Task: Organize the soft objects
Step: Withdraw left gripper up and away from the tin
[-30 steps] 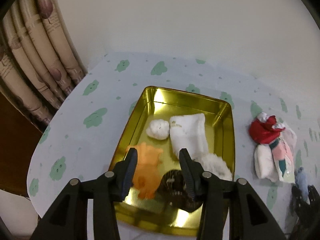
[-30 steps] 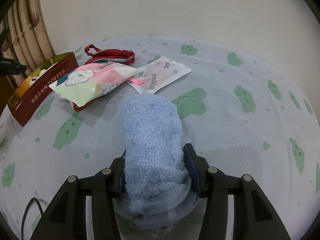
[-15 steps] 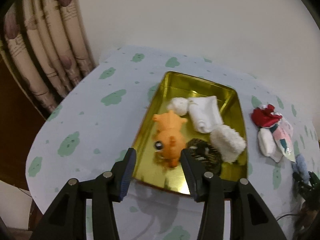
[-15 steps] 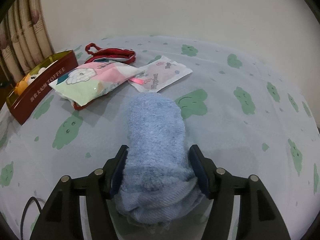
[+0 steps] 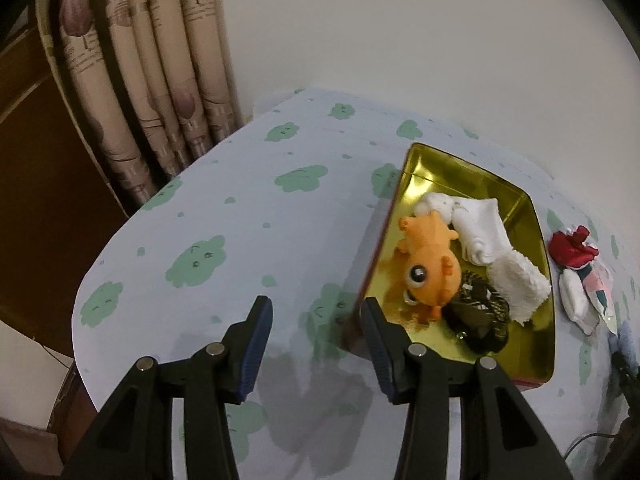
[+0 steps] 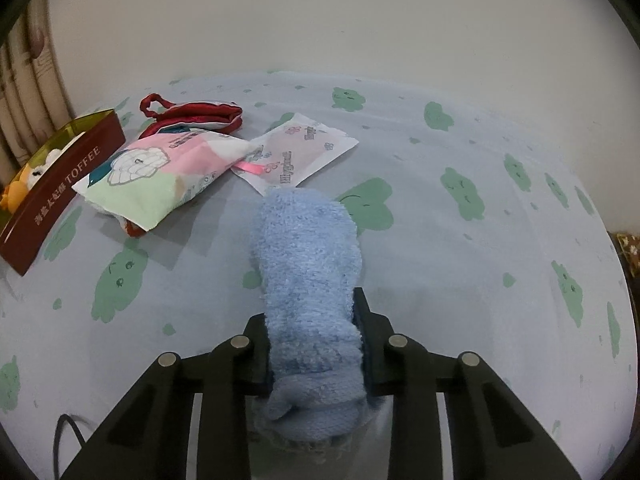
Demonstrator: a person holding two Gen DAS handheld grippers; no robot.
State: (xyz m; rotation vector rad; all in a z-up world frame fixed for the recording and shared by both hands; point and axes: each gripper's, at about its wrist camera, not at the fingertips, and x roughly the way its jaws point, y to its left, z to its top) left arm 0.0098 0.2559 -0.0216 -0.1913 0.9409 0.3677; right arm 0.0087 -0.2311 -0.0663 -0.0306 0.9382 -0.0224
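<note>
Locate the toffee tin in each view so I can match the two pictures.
Left wrist view: toffee tin at centre right, seen from above, gold inside, soft things in it.
Right wrist view: toffee tin at the left edge, red side wall facing the camera.
Shared landmark: the orange plush toy lying inside the tin.

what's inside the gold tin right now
In the tin: an orange plush toy, a folded white cloth, a fluffy white sock, a dark mesh item. Anything beneath them is hidden.
</note>
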